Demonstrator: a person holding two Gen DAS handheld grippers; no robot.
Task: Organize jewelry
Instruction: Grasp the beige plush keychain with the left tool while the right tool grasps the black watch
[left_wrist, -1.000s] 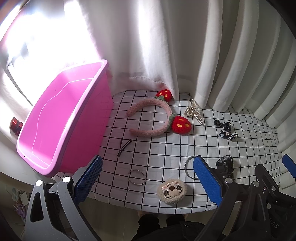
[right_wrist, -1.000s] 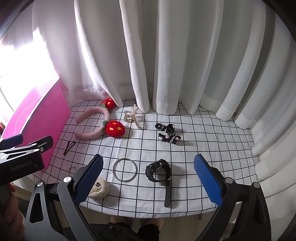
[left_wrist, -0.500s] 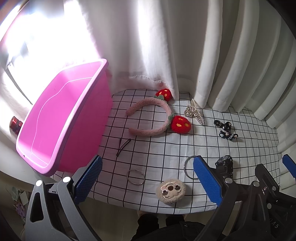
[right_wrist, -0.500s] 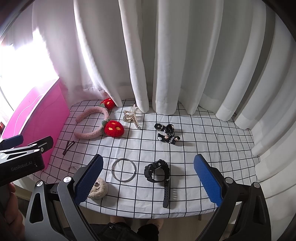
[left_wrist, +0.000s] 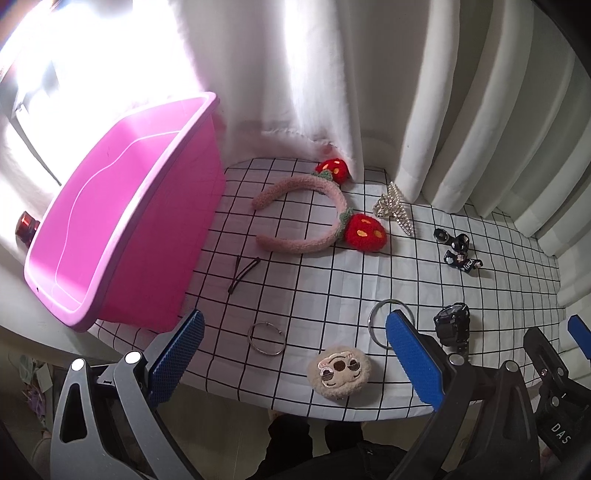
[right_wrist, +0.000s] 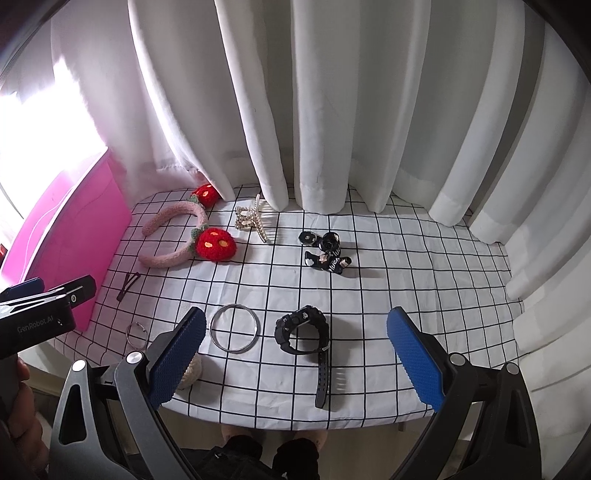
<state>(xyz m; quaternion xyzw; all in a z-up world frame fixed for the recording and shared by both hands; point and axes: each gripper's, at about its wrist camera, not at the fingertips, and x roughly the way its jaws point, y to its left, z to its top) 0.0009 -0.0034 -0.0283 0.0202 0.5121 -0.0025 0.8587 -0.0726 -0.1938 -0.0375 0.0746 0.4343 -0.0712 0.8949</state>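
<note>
On the checked cloth lie a pink strawberry headband (left_wrist: 306, 218) (right_wrist: 177, 236), a pearl claw clip (left_wrist: 393, 212) (right_wrist: 253, 221), black hair ties (left_wrist: 458, 251) (right_wrist: 327, 253), a black watch (left_wrist: 452, 325) (right_wrist: 303, 332), a large silver bangle (right_wrist: 234, 328) (left_wrist: 376, 321), a small wire ring (left_wrist: 266, 339) (right_wrist: 135, 334), a black hairpin (left_wrist: 243, 273) (right_wrist: 127, 284) and a plush round clip (left_wrist: 340, 371) (right_wrist: 190, 371). A pink bin (left_wrist: 122, 229) (right_wrist: 62, 236) stands at the left. My left gripper (left_wrist: 295, 358) is open and empty above the front edge. My right gripper (right_wrist: 295, 354) is open and empty, hovering over the watch.
White curtains (right_wrist: 332, 110) hang close behind the table. The table's front edge (right_wrist: 295, 421) is just below both grippers. The left gripper's body (right_wrist: 40, 314) shows at the left of the right wrist view. A small red object (left_wrist: 26, 223) sits beyond the bin.
Both grippers have drifted slightly forward and up; the objects sit a little lower in view. Nothing on the table has moved. Both stay open.
</note>
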